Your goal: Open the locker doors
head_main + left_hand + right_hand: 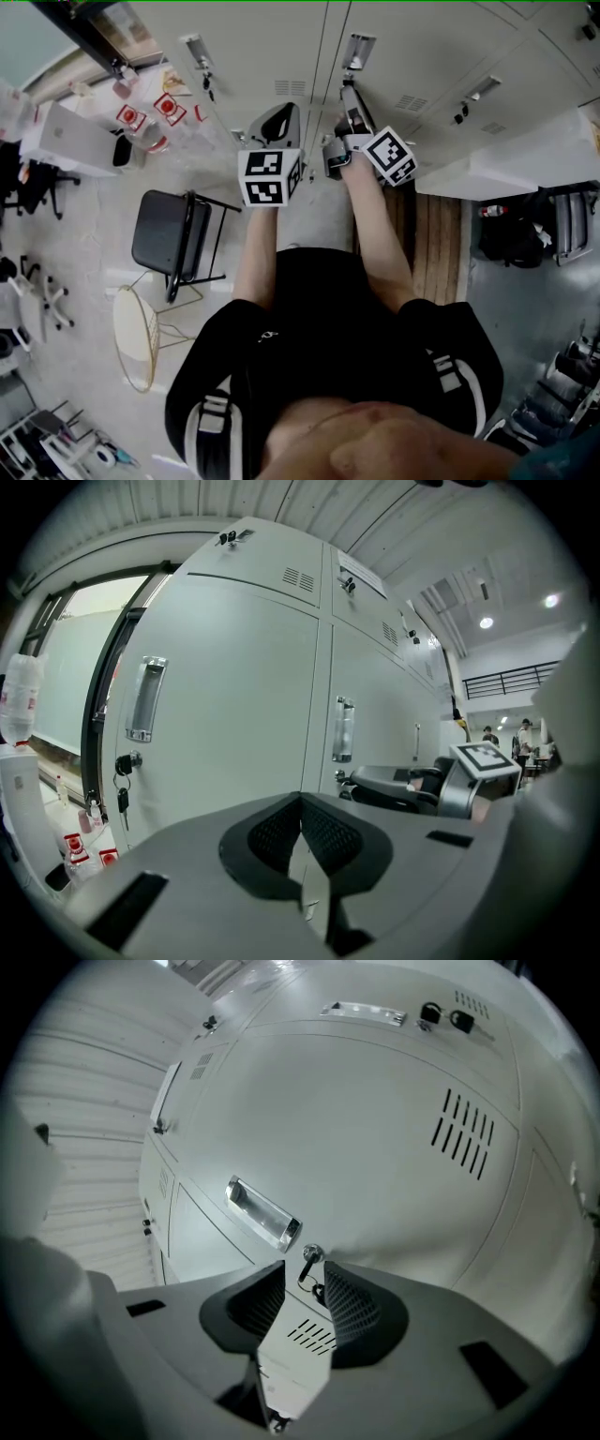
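A row of pale grey lockers [272, 47] runs along the top of the head view, doors closed, each with a chrome recessed handle [357, 49]. My right gripper [348, 94] reaches to the middle door just below that handle. In the right gripper view its jaws [305, 1274] stand open, and the key [307, 1267] in the lock [310, 1253] sits between the fingertips, untouched by the pads. My left gripper [277, 122] hovers short of the lockers, shut and empty [300, 799]. Ahead of it, the left door [225, 714] has a handle [145, 700] and hanging keys [122, 799].
A black folding chair [173, 234] and a round wire stool [141, 333] stand to my left. A white box [75, 136] lies further left. A wooden slatted platform [436, 234] and a black bag [511, 234] are on my right. A white slab [506, 159] juts out there.
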A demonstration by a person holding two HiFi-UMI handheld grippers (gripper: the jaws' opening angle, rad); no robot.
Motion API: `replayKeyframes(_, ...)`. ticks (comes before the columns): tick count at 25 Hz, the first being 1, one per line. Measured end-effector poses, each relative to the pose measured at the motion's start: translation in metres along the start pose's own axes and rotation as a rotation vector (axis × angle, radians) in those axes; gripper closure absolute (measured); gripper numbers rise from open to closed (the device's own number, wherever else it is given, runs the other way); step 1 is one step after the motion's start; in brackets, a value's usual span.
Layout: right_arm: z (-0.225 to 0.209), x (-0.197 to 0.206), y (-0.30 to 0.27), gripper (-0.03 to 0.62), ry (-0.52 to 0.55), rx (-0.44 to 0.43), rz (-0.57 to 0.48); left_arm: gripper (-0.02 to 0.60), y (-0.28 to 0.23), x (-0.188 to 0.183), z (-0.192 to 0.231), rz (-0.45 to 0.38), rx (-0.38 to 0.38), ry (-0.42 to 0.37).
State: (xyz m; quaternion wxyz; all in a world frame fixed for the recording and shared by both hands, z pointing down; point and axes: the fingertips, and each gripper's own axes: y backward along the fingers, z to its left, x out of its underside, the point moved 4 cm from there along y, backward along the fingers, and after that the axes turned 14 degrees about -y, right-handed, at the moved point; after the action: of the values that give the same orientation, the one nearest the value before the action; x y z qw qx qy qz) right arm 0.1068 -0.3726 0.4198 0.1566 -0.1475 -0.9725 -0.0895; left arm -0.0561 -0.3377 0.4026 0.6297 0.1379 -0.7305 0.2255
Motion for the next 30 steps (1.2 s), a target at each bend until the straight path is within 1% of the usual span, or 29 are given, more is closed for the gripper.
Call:
replayKeyframes(6, 0.006, -0.002, 0.003, 0.454, 0.194, 0.037, 0.015, 0.571, -0.003, 0.001, -0.006, 0.002, 0.013, 0.001)
replayKeyframes(16, 0.022, 0.002, 0.003, 0.427, 0.578, 0.101, 0.045, 0.571, -0.005, 0.001, -0.010, 0.001, 0.020, 0.003)
replayKeyframes(20, 0.030, 0.004, 0.002, 0.427, 0.682, 0.105, 0.053, 0.571, -0.006, 0.003, -0.010, 0.003, 0.020, 0.004)
replayKeyframes(30, 0.050, 0.007, -0.005, 0.427, 0.880, 0.126, 0.069, 0.571, -0.007, 0.002, -0.006, -0.005, 0.019, 0.009)
